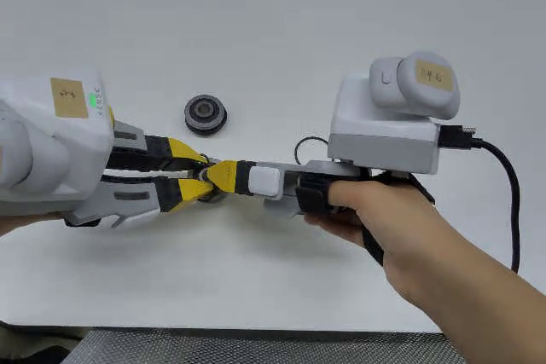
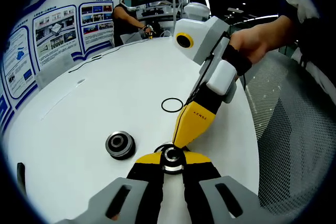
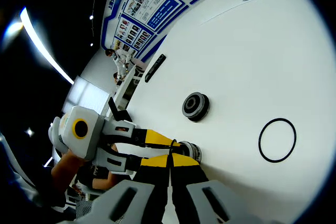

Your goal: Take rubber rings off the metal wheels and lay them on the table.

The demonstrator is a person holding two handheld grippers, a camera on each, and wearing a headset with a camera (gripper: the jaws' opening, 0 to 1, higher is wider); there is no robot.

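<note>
Left tongs (image 2: 172, 158) clamp metal wheel (image 3: 190, 150) flat, axle upward; right tongs (image 3: 170, 159) pinch its rubber ring (image 2: 159, 148).

Left gripper (image 2: 171, 157) clamped, right gripper (image 3: 170, 158) pinched shut

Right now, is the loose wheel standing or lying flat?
Lying flat: the metal wheel rests on one face on the table, its hub hole facing up.

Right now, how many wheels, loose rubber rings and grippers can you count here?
Metal wheels: 2 (held wheel, free wheel)
Loose rubber ring: 1
Grippers: 2 (left gripper, right gripper)
Total: 5
</note>
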